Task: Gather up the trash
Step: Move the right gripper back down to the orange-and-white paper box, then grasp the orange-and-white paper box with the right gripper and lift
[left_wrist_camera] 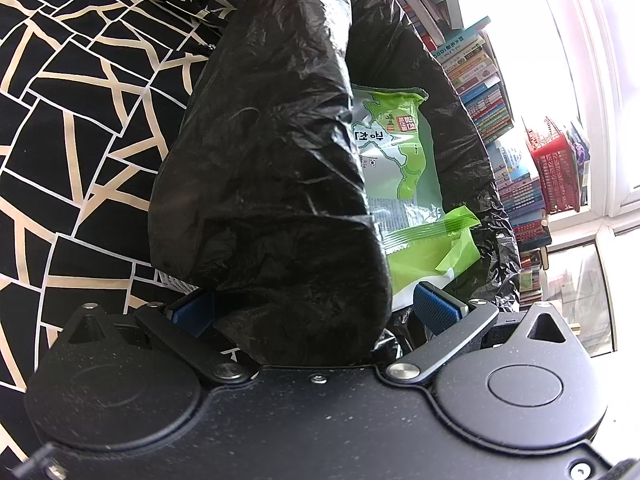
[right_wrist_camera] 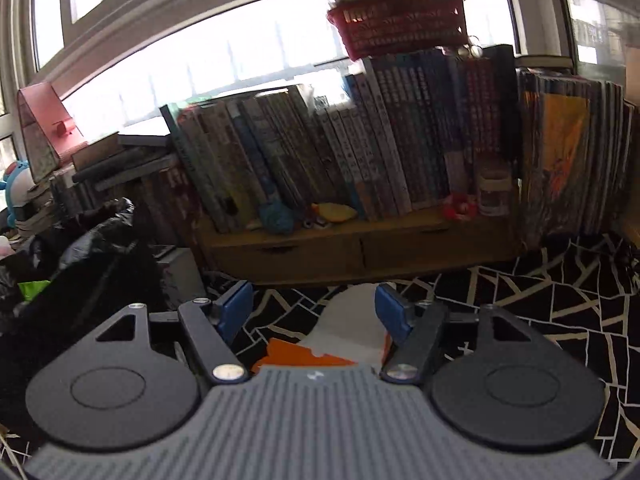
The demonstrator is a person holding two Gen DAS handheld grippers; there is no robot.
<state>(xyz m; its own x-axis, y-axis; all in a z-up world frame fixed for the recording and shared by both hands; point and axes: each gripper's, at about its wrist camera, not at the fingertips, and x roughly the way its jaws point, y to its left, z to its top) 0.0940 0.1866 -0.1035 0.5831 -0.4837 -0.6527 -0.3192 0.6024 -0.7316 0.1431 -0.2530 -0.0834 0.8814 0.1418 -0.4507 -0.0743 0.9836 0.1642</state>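
The left gripper [left_wrist_camera: 316, 312] clamped a fold of the crinkled black plastic trash bag [left_wrist_camera: 272, 184], its mouth gaping rightward, a green snack wrapper [left_wrist_camera: 404, 184] inside. The right gripper [right_wrist_camera: 316, 312] stood wide open over the black-and-cream patterned bedspread [right_wrist_camera: 560, 312], an orange-and-white packet [right_wrist_camera: 344, 340] lying loose between its pads, books [right_wrist_camera: 360, 152] near ahead.

snack packet [left_wrist_camera: 394, 168] inside trash bag [left_wrist_camera: 272, 184], bag on patterned bedding [left_wrist_camera: 80, 120]; basket [right_wrist_camera: 400, 24] atop book row [right_wrist_camera: 360, 152] on cabinet [right_wrist_camera: 360, 248] behind bedding.
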